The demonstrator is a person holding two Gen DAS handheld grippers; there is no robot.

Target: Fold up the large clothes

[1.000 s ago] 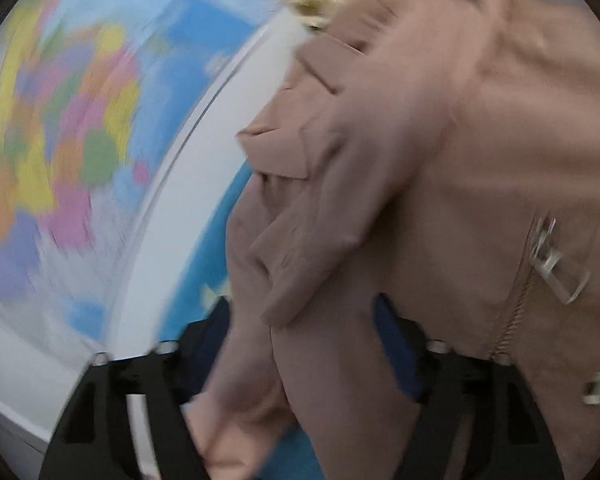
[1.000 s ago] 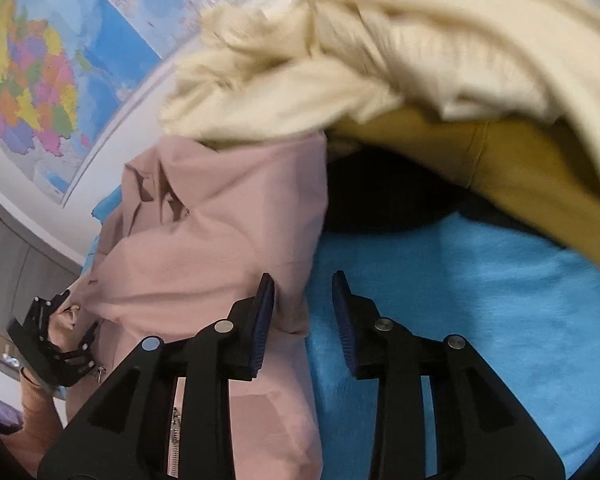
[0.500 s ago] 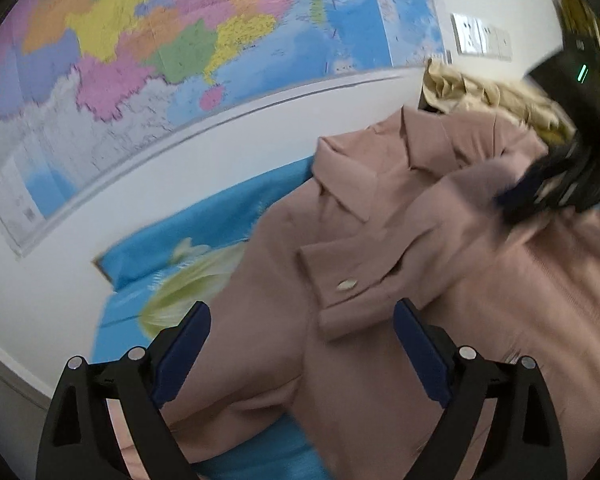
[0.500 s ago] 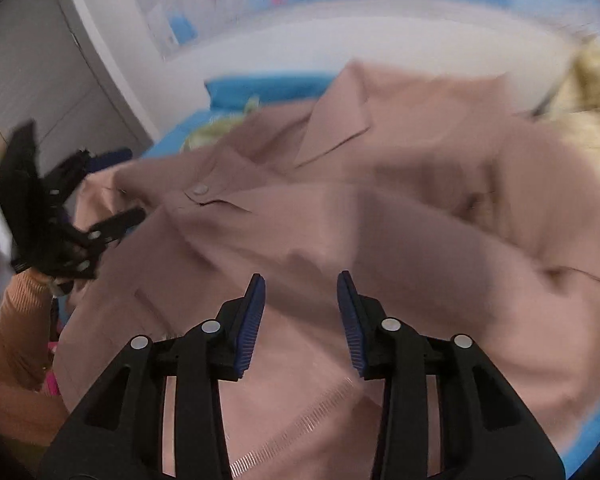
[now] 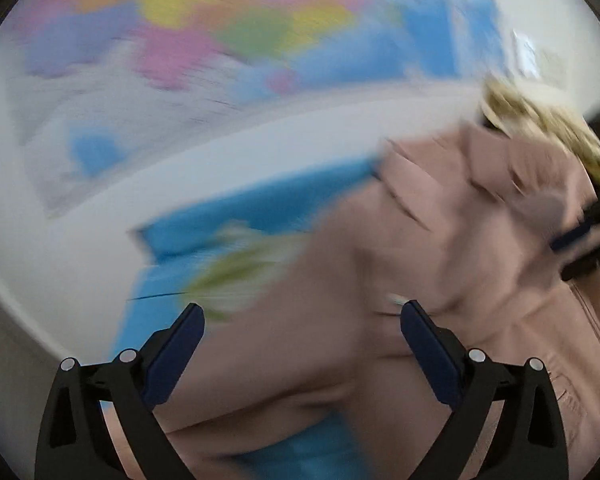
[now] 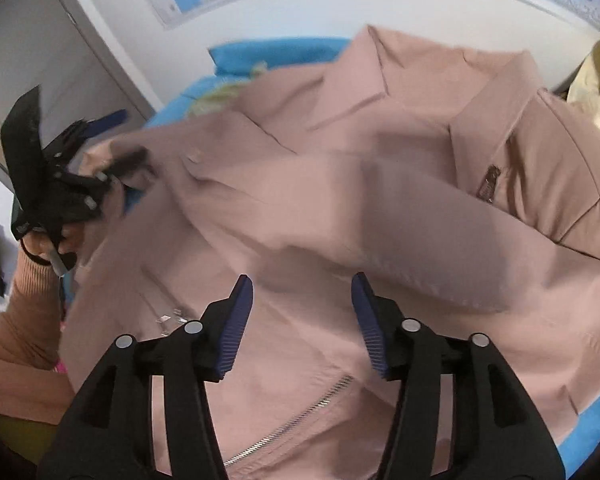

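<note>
A dusty-pink jacket (image 5: 440,240) (image 6: 380,200) with a collar and metal zipper (image 6: 300,412) lies spread on a blue sheet (image 5: 240,216). My left gripper (image 5: 300,320) hovers over the jacket's left part. Its jaws are opening wide and the pads press on nothing. In the right wrist view the left gripper (image 6: 120,140) sits at the jacket's left edge, in a hand with an orange sleeve. My right gripper (image 6: 302,312) hangs above the jacket's middle. Its jaws are opening too, with cloth below them but none pinched.
A cream knitted garment (image 5: 540,128) (image 6: 596,80) is heaped at the jacket's far right. A coloured map (image 5: 220,40) hangs on the white wall behind the bed. A grey cabinet (image 6: 40,40) stands on the left. The left wrist view is blurred by motion.
The left gripper let go of the jacket fabric, spread wide and pulled back. The right gripper swung from the blue sheet over the jacket, and its jaws widened.
</note>
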